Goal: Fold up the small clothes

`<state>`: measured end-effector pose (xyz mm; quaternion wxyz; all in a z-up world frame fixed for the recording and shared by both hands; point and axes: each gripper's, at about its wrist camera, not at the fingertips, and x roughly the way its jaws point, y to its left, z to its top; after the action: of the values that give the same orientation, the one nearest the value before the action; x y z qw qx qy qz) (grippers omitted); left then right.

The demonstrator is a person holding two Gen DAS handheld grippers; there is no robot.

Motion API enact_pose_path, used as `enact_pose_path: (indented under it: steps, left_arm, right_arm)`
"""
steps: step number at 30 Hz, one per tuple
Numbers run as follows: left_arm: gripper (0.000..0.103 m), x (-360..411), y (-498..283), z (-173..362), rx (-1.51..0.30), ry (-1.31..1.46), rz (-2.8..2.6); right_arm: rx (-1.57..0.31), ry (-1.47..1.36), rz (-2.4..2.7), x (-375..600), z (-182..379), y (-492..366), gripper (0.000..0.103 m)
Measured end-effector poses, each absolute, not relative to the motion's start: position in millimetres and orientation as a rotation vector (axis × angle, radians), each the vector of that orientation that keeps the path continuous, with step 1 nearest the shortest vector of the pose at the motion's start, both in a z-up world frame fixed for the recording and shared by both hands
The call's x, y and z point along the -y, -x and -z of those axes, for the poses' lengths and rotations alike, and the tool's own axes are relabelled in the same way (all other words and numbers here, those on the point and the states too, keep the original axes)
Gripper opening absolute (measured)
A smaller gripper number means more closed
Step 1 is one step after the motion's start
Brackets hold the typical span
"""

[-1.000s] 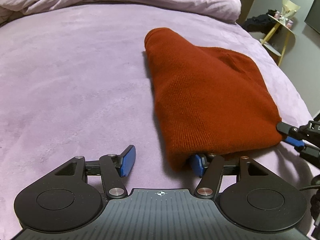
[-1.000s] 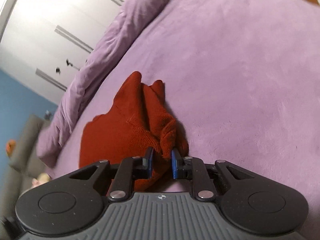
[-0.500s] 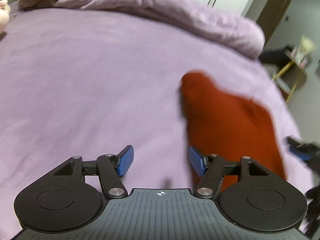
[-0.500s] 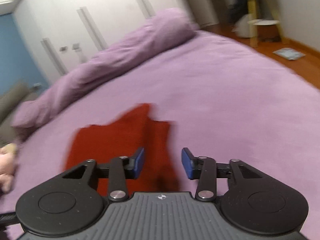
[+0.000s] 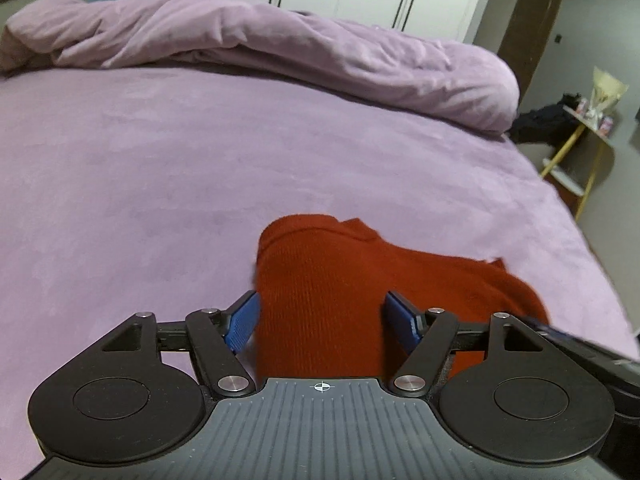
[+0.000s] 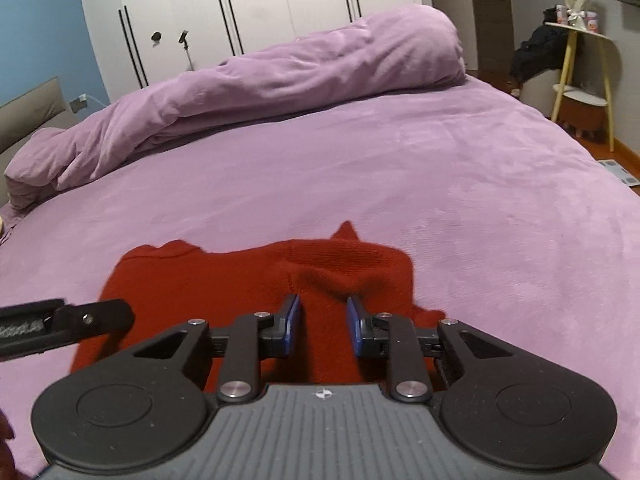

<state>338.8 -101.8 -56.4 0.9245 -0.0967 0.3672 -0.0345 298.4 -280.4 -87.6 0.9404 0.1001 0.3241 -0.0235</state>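
A small red knit garment [image 5: 340,292] lies on the purple bed [image 5: 160,200], near the front edge, and both tools hang just over it. It looks folded over on itself already, thick and doubled, so I think the folding is mostly done. Its far edge is bumpy, with little points sticking up, so a bit of tidying or one more fold may be left. I can't tell what kind of clothing it is. The left gripper [image 5: 320,322] has its blue fingers spread wide apart, with red cloth showing between them but nothing pinched. The right gripper [image 6: 323,326] has its fingers apart too, not as wide, and it holds nothing either. The left camera shows the garment's rounded left end and the tip of the other tool poking in at the right. The right camera shows more: the whole far edge with its points, a raised square patch on the right half, and the left tool coming in from the side. A rolled-up purple blanket [image 6: 280,76] lies across the far end of the bed.
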Motion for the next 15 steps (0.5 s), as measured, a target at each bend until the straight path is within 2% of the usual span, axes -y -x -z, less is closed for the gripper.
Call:
enact_pose_path:
  steps: [1, 2, 5, 11, 15]
  left_arm:
    - [0.078, 103.9, -342.4, 60.1, -0.76, 0.183, 0.065]
    - [0.08, 105.5, -347.2, 64.5, -0.767, 0.176, 0.068]
    - [0.085, 104.6, -353.7, 77.1, -0.776, 0.2, 0.072]
    - [0.087, 101.7, -360.6, 92.5, -0.767, 0.257, 0.066]
    - [0.087, 96.7, -371.5, 82.6, -0.822, 0.264, 0.093]
  right_arm:
    - [-0.658, -0.186, 0.065, 280.5, 90.0, -301.0, 0.022]
    - [-0.66, -0.169, 0.078, 281.4, 93.5, -303.7, 0.013]
    - [-0.635, -0.167, 0.063, 288.3, 104.8, -305.0, 0.013]
    - [-0.564, -0.169, 0.057, 290.4, 117.0, -298.4, 0.012]
    - [-0.603, -0.125, 0.071, 283.7, 107.5, -305.0, 0.012]
